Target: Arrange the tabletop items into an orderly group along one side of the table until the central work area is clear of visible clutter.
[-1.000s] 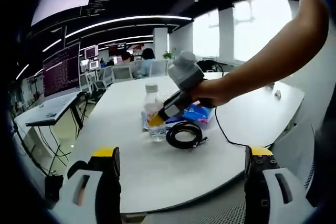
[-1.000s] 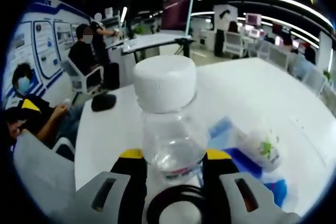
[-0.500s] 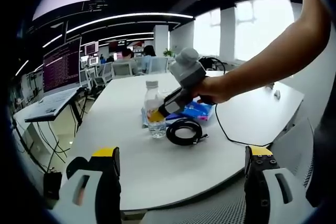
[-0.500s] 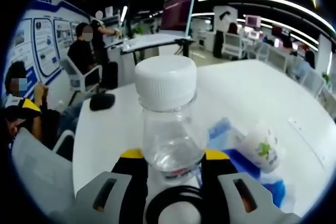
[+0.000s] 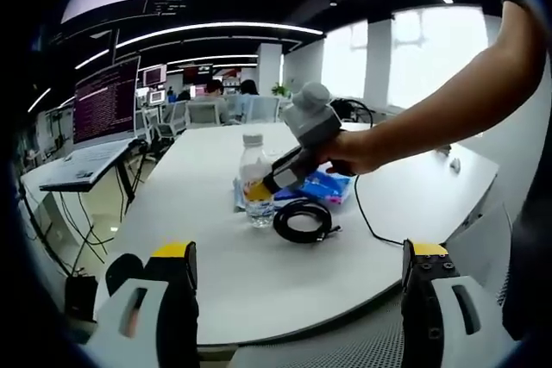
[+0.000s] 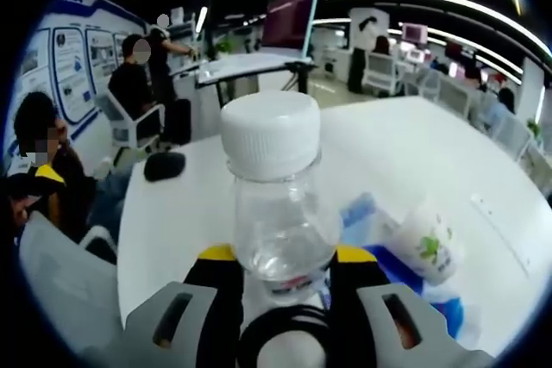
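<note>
2 jaws of right gripper [image 6: 283, 266] clamp bottle [image 6: 278, 204] — upright.

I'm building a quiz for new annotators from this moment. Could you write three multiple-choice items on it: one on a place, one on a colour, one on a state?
1. Where does the coiled black cable lie?
A. On the white table right beside the clear plastic bottle
B. On the floor under the table
C. Draped over a chair

2. What colour is the bottle's screw cap?
A. Red
B. White
C. Green

3. How does the right gripper stand to the bottle?
A. Open, far off
B. Shut on the cable
C. Shut around the bottle's body

Answers: 1 A, the left gripper view shows the coil on the tabletop next to the bottle. 2 B, the right gripper view shows a white cap. 3 C, the yellow-tipped jaws sit against both sides of the bottle.
</note>
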Available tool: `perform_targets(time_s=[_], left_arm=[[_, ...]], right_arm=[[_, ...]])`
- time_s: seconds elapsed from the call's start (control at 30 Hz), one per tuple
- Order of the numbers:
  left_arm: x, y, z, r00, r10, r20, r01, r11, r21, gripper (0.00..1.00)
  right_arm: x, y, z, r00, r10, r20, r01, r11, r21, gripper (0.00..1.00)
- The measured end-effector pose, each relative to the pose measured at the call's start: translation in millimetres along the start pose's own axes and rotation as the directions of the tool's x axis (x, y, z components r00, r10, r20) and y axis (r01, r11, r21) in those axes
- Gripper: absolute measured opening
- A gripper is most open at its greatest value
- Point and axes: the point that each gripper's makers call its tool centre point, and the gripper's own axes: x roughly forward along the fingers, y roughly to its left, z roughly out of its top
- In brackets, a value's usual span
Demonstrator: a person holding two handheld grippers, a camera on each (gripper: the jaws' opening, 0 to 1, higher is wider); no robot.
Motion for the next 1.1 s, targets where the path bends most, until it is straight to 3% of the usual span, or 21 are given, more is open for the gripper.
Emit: perform_targets(time_s=[0.43,1.1], left_arm=[[1.9,-0.2,0.2,1.0,0.008,-0.023,-0.007,0.999,0.043,1.0],[2.3,4.8,0.0,0.999,0.027,-0.023,-0.026,0.999,0.026,1.0]], right_arm=[[8.4,-5.7,32.8,0.999,0.018,0.041,-0.016,0.999,-0.036,0.35],[31.3,-12.3,71.7,0.998,0.026,0.056,-0.023,0.998,-0.051,0.35]])
